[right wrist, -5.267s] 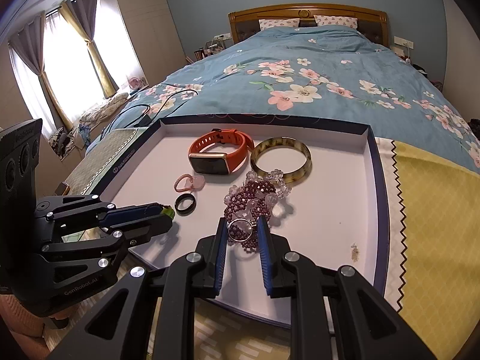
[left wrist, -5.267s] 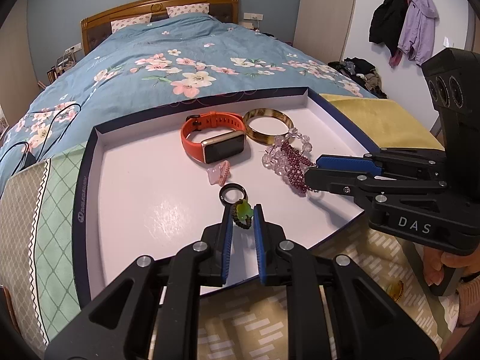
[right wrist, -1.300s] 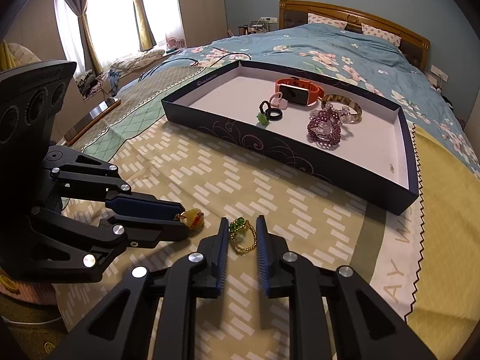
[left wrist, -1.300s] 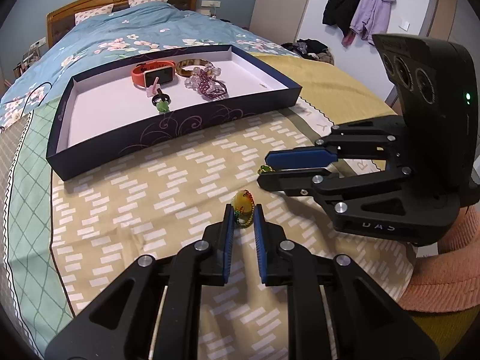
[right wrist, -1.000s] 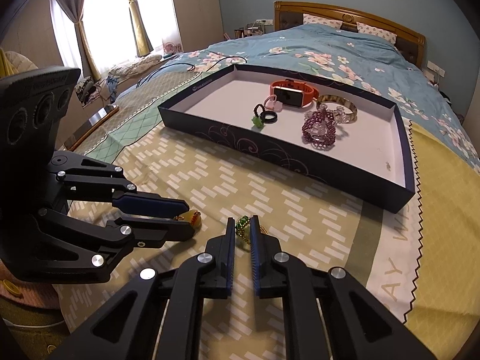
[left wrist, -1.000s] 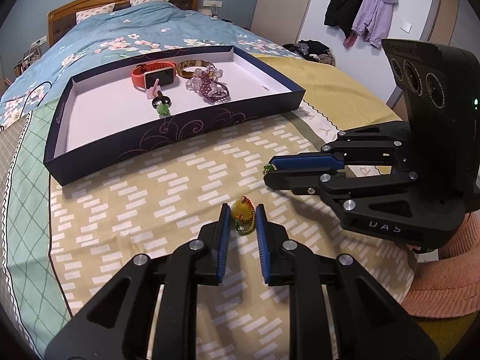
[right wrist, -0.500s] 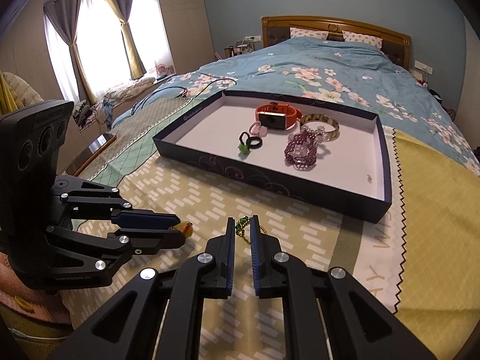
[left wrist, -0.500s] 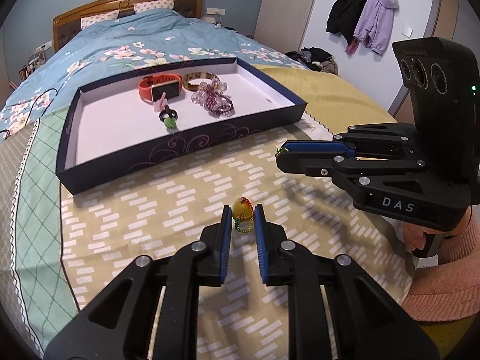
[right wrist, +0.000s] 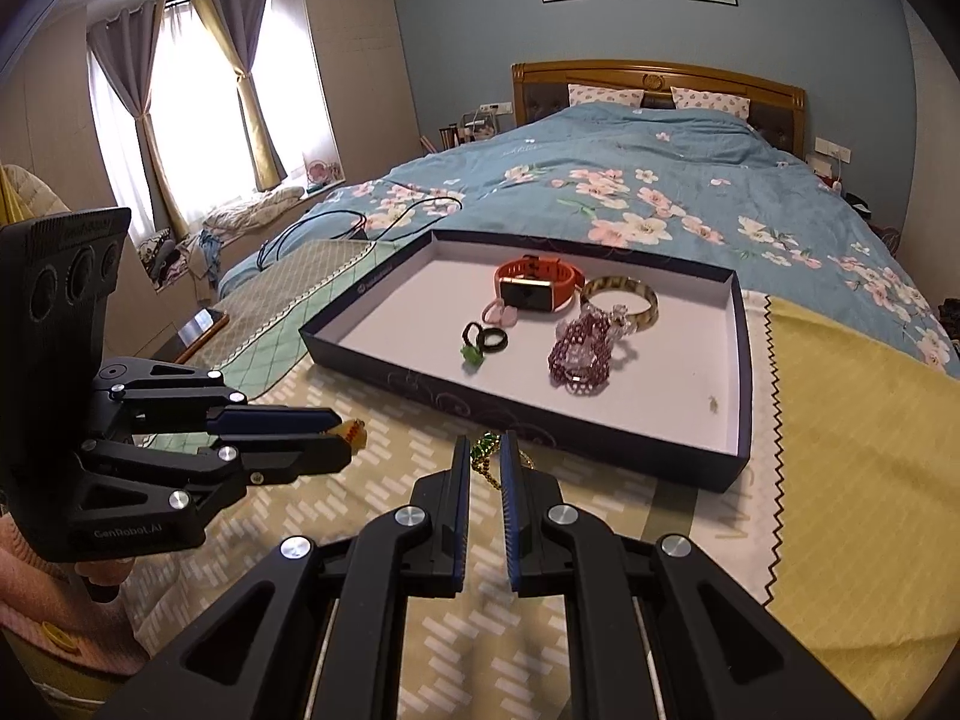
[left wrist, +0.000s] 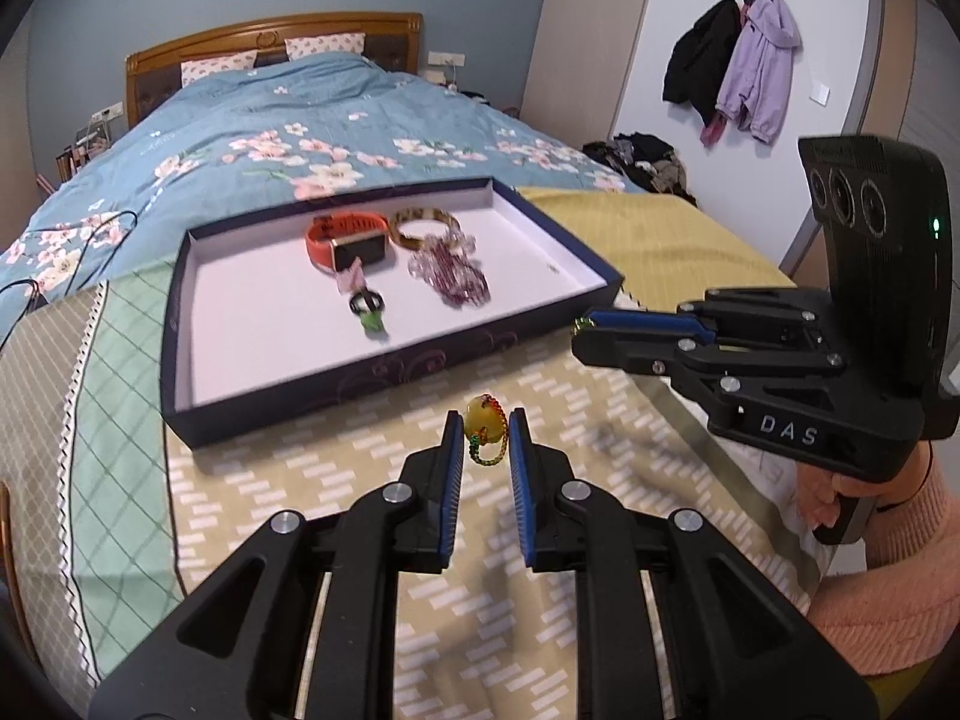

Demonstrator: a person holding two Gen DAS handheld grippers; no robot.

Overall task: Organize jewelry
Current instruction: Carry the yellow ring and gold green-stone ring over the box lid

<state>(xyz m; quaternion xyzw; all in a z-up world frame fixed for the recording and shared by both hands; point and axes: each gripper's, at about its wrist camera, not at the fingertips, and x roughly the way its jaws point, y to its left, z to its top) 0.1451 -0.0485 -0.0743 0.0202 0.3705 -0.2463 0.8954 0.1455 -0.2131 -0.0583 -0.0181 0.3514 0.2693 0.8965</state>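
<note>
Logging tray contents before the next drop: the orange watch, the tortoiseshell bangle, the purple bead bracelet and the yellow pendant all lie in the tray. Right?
Not quite. The yellow pendant is not in the tray; the left wrist view shows it pinched between the left tongs, above the bedspread. The orange watch, tortoiseshell bangle and purple bead bracelet do lie in the tray.

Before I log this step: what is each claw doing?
Left claw: shut on the yellow charm.
Right claw: shut on the green bead charm.
</note>
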